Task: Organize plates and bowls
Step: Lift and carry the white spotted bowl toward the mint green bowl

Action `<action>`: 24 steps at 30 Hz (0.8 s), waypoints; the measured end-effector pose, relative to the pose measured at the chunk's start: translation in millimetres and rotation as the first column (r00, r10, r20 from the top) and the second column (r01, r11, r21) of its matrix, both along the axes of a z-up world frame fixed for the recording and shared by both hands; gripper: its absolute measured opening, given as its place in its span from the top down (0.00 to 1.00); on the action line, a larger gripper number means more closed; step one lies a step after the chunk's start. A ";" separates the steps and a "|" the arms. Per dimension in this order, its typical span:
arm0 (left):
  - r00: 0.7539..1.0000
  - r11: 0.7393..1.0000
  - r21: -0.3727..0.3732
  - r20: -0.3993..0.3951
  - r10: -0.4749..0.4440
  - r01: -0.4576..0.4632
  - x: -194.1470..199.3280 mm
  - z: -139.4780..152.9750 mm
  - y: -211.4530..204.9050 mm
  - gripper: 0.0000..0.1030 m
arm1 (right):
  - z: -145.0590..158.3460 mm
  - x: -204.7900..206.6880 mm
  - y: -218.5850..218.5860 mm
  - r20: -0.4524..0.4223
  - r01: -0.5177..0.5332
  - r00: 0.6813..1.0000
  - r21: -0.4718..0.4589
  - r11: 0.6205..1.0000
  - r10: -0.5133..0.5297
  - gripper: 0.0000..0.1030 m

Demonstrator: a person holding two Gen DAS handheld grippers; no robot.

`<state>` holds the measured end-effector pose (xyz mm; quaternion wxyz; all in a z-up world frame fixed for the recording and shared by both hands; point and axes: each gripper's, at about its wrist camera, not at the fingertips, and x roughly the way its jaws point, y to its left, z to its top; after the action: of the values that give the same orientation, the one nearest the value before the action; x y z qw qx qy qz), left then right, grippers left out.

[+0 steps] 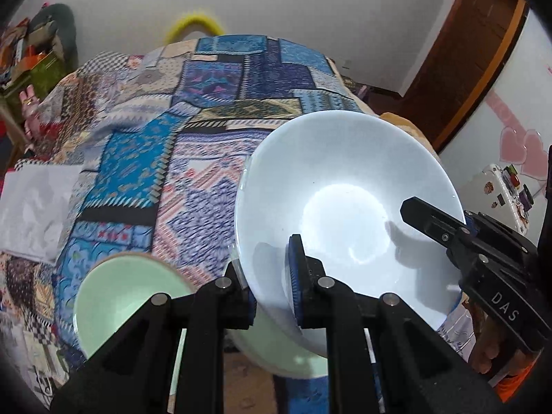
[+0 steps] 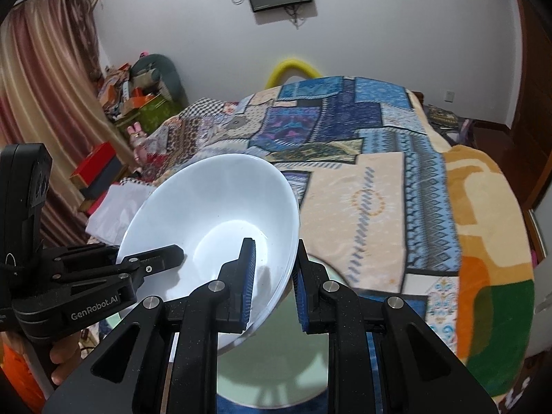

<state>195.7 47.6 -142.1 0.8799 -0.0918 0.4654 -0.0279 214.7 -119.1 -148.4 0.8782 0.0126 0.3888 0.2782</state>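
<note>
1. Left gripper [image 1: 272, 296] is pinching the near rim of the white bowl [image 1: 345, 186], one blue pad inside and the other outside the wall.
2. Right gripper [image 2: 274, 286] is straddling the opposite rim of the same bowl w/ a pad on each side; its outer pad is standing slightly off the wall, so I cannot tell whether it's really gripping.
3. The white bowl is hanging tilted in the air btwn both grippers, its opening facing up and toward the cameras.
4. Directly under the white bowl a pale green plate [image 2: 276, 372] is lying flat.
5. Left of the white bowl (left wrist view) a green bowl [image 1: 127, 296] is sitting on the patchwork blanket [image 1: 207, 110].
6. Beyond the white bowl the blanket is stretching toward the far wall, w/ a yellow arc [image 1: 193, 24] poking up behind it.
</note>
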 end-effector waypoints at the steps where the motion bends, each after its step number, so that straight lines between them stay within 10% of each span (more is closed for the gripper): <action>1: 1.000 1.000 0.001 -0.001 0.010 -0.010 -4.8 -0.4 6.8 0.85 | -0.4 -2.9 3.0 0.000 -0.006 1.000 0.002 1.000 0.006 0.82; 24: 0.978 0.980 0.029 -0.059 0.198 -0.197 -76.3 -27.0 119.8 0.85 | -35.4 -38.1 108.5 -0.090 -0.208 0.974 0.022 0.978 0.209 0.82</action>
<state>119.5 167.4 -169.2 0.8646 -0.1284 0.4811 0.0676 176.6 -10.6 -183.7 0.8254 -0.0100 0.4261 0.3702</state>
